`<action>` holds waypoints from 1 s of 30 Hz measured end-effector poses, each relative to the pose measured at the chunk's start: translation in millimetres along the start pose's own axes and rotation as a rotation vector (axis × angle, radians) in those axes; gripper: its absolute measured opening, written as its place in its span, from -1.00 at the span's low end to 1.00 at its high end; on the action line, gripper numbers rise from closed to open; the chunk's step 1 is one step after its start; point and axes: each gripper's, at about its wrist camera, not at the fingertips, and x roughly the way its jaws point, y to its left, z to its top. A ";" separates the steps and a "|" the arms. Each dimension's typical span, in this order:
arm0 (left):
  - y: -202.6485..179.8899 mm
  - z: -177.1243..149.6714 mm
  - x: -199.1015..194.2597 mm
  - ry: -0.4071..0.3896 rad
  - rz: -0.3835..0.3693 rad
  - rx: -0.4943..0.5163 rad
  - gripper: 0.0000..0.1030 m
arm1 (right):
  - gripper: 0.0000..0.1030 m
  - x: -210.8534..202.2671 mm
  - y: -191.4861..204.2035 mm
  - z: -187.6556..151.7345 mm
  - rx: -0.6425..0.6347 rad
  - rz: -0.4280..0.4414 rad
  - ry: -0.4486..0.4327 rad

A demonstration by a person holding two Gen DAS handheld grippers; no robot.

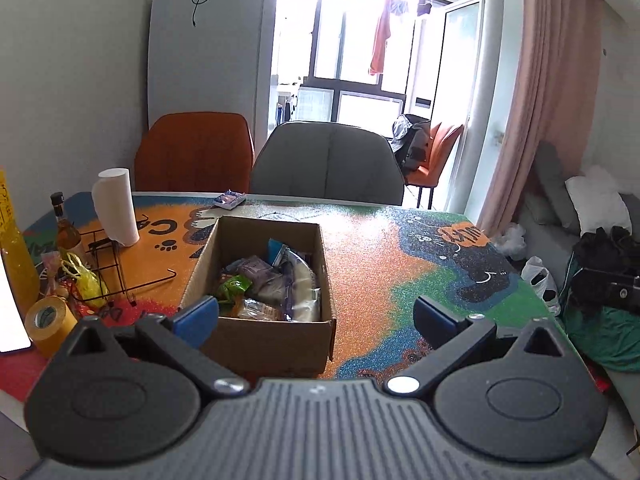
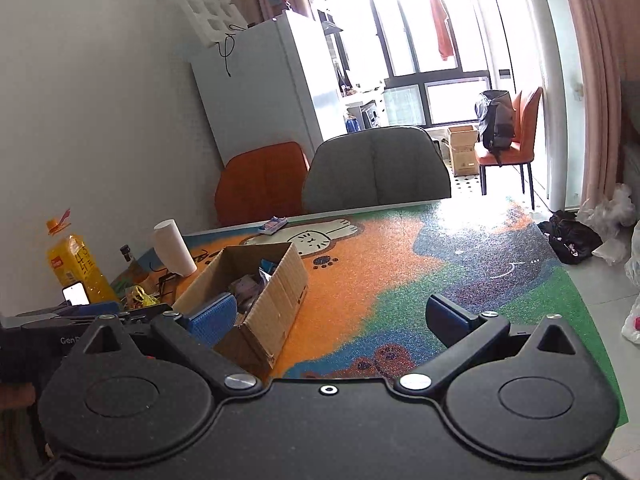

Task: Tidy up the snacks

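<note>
Right of the cardboard box (image 1: 260, 312), bare mat (image 1: 380, 264) lies between both grippers' wide, empty fingers (image 1: 196, 320)

A cardboard box (image 1: 256, 332) is set on the table (image 1: 380, 256), toward its left half, with snack packets (image 1: 272, 284) piled inside it. A paper roll (image 1: 116, 206) is stood upright just left of the box's far corner, and a wire rack (image 1: 120, 276) is placed before the roll. A bottle (image 1: 66, 228) and a tape roll (image 1: 50, 320) are found further left. A small packet (image 1: 229, 199) lies at the far edge, behind the box. Two chairs (image 1: 326, 162) are drawn up behind the table.
</note>
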 end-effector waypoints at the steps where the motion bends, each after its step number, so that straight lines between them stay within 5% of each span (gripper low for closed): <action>1: -1.8 -0.4 -2.7 0.001 0.000 0.007 1.00 | 1.00 -2.0 -1.2 0.0 0.000 0.004 -0.001; 30: 17.3 -17.7 -20.6 0.015 0.004 0.011 1.00 | 1.00 -16.7 -11.9 -8.3 -0.057 -0.027 -0.005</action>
